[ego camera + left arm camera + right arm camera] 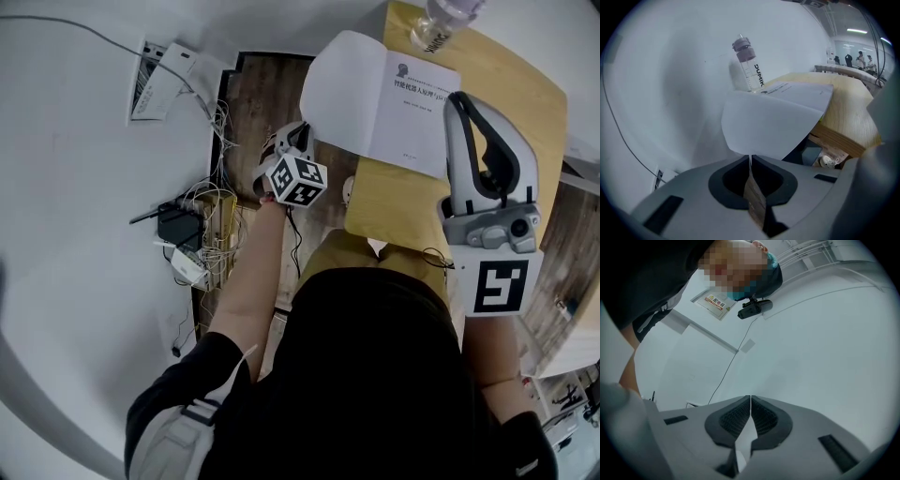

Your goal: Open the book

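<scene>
**Item location.** The book (417,103) lies on the wooden table (525,112) in the upper right of the head view, close to the table's left edge, with its title page face up. Its cover (339,84) is already turned out and overhangs that edge, bowing downward in a soft curve. A clear bottle (442,23) stands near the book's far end at the top of the frame.

**Left claw** (750,157). Clenched. In the left gripper view the low corner of the cover runs straight into the slit between the jaws. I judge the sheet to be pinched there, at its free edge.

**Right claw** (750,397). Clenched on nothing, with the jaws together and facing a blank white surface. In the head view it stands over the table at the book's right side. Whether it touches the pages cannot be told.

**Handling assessment.**
- The book looks to be a thin, soft-bound volume, judged light.
- The cover is flexible stock that bends under its own weight. It would likely crease or tear if tugged hard or twisted at the corner.
- The cover's surface looks smooth, so a thin edge may slip out from between the pads.
- The soundest hold is the free outer edge, well away from the spine, with the pads flat to the sheet.
- The book seems light enough to slide on the wood when the cover is drawn. Holding the pages down near the spine would be prudent.

**Status.** I judge the opening largely done. The cover is turned back but has no support past the table edge.
</scene>
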